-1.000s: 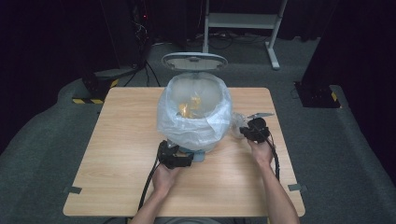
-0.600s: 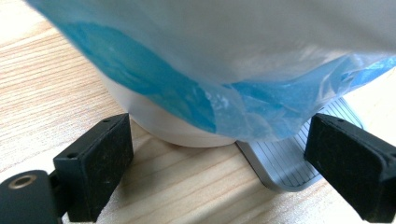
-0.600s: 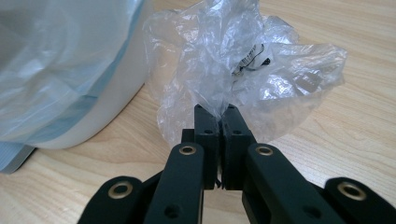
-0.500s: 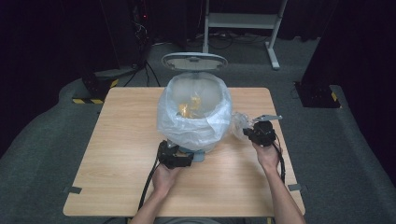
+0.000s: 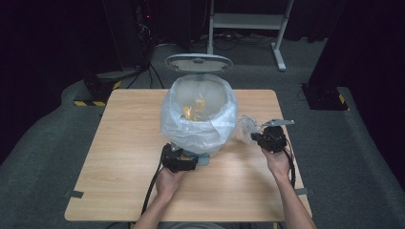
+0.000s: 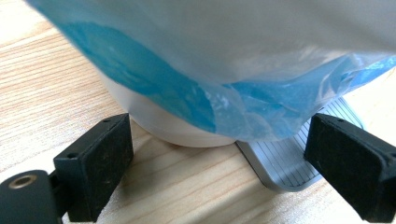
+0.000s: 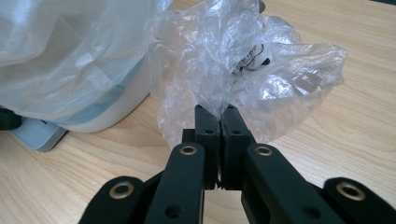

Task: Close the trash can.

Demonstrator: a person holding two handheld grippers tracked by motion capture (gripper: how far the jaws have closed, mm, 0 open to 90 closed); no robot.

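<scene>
Wooden table (image 5: pixel 119 143), dark room, grey carpet (image 5: pixel 43 143)

tongs (image 7: pixel 219 122) pinching crumpled clear wrapper (image 7: pixel 261 70) | lined bin (image 7: pixel 70 60) beside

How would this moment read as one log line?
left hand-held gripper: open at bin base | right hand-held gripper: shut on crumpled plastic wrap | lid: up

wooden table (image 5: pixel 119 143), grey carpet (image 5: pixel 43 157), dark stands (image 5: pixel 329 95)
</scene>
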